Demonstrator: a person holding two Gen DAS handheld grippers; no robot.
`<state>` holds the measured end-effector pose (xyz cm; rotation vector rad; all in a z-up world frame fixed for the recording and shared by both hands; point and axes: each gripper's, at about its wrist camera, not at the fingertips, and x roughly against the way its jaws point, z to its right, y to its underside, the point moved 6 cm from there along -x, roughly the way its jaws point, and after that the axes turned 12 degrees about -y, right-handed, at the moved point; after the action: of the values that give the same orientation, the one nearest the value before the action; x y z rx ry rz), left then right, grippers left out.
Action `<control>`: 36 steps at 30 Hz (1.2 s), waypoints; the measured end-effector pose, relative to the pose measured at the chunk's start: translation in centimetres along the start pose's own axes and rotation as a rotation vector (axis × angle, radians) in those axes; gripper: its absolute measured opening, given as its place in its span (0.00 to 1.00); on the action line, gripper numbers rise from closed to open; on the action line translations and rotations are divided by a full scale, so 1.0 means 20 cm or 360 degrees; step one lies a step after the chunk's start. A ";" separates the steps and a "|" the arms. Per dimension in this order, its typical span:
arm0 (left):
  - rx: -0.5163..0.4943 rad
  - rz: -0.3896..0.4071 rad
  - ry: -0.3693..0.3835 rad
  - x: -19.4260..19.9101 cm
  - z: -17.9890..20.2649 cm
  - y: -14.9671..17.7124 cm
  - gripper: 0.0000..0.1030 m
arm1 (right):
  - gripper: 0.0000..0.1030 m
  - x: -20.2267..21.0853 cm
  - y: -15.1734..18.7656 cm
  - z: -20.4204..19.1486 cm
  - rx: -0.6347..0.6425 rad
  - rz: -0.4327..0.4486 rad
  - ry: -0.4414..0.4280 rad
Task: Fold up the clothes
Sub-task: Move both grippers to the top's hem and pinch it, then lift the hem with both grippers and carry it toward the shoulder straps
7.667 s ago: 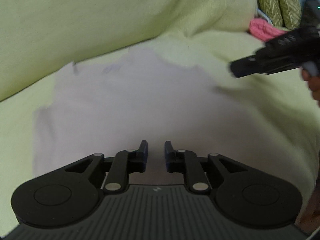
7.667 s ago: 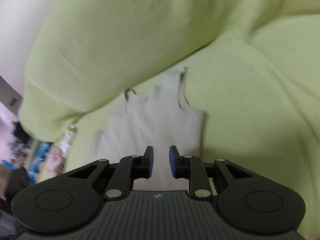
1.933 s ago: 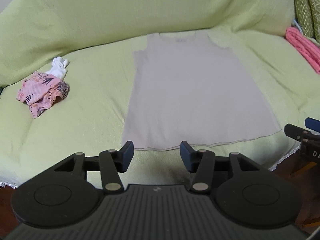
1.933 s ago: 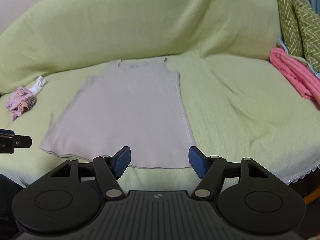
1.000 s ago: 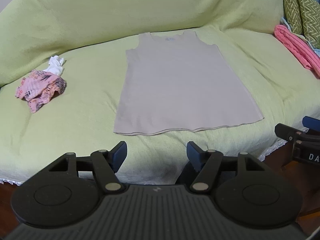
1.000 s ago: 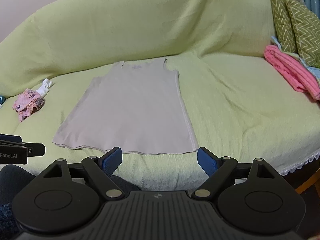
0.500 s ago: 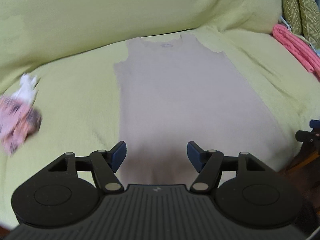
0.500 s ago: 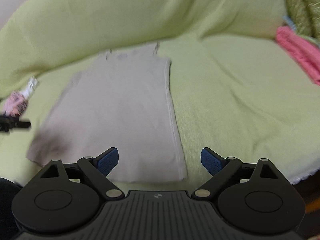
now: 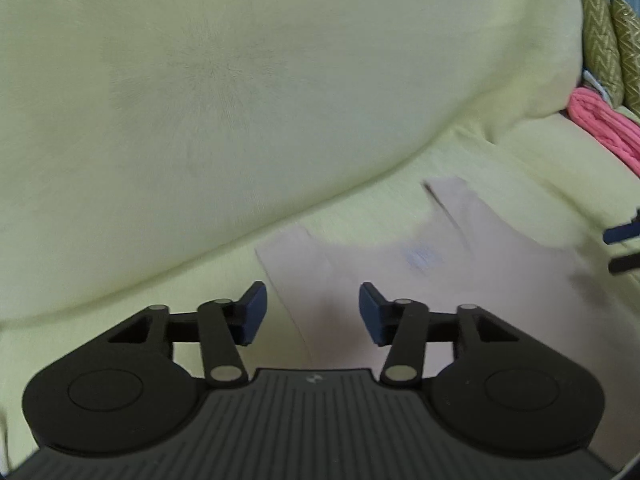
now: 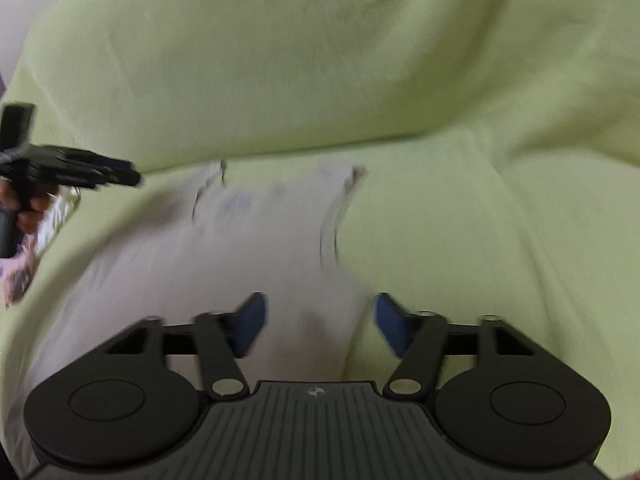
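A pale beige tank top (image 9: 460, 280) lies flat on the yellow-green sofa seat, neck toward the backrest; it also shows in the right wrist view (image 10: 240, 264). My left gripper (image 9: 312, 310) is open and empty, low over the top's left armhole below the left shoulder strap (image 9: 292, 252). My right gripper (image 10: 318, 320) is open and empty over the top's right side, below the right strap (image 10: 348, 184). The left gripper also shows in the right wrist view (image 10: 120, 174), and the right gripper's tips at the left view's edge (image 9: 624, 248). Both views are blurred.
The sofa backrest (image 9: 280, 80) rises close behind the top. A folded pink garment (image 9: 600, 128) and patterned green cushions (image 9: 604, 40) lie at the right end. A pink patterned cloth (image 10: 20, 268) lies at the left of the seat.
Both grippers have moved forward from the hem up to the top's shoulder end and dropped closer to it. Both stay open. The top has not moved.
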<state>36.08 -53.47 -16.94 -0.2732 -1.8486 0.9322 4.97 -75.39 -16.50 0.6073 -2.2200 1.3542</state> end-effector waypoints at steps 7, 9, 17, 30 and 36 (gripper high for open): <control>-0.0277 0.0025 0.0147 -0.34 0.00 -0.10 0.32 | 0.51 -0.28 -0.37 0.20 0.0154 0.0049 -0.0123; -0.0310 0.0023 0.0155 -0.41 -0.01 -0.10 0.32 | 0.51 -0.36 -0.42 0.25 0.0183 0.0028 -0.0172; -0.0240 -0.0016 0.0334 -0.58 -0.07 -0.07 0.34 | 0.51 -0.58 -0.43 0.39 0.0120 -0.0072 -0.0286; -0.0290 0.0049 0.0392 -0.59 -0.03 -0.07 0.17 | 0.06 -0.74 -0.47 0.40 0.0162 -0.0189 -0.0356; -0.0454 0.0118 0.0218 -0.47 0.05 -0.08 0.03 | 0.04 -0.58 -0.49 0.23 0.0370 0.0004 -0.0201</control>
<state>39.93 -60.35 -22.41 -0.5702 -1.8516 0.6793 19.12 -82.19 -18.55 0.7917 -2.1756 1.6302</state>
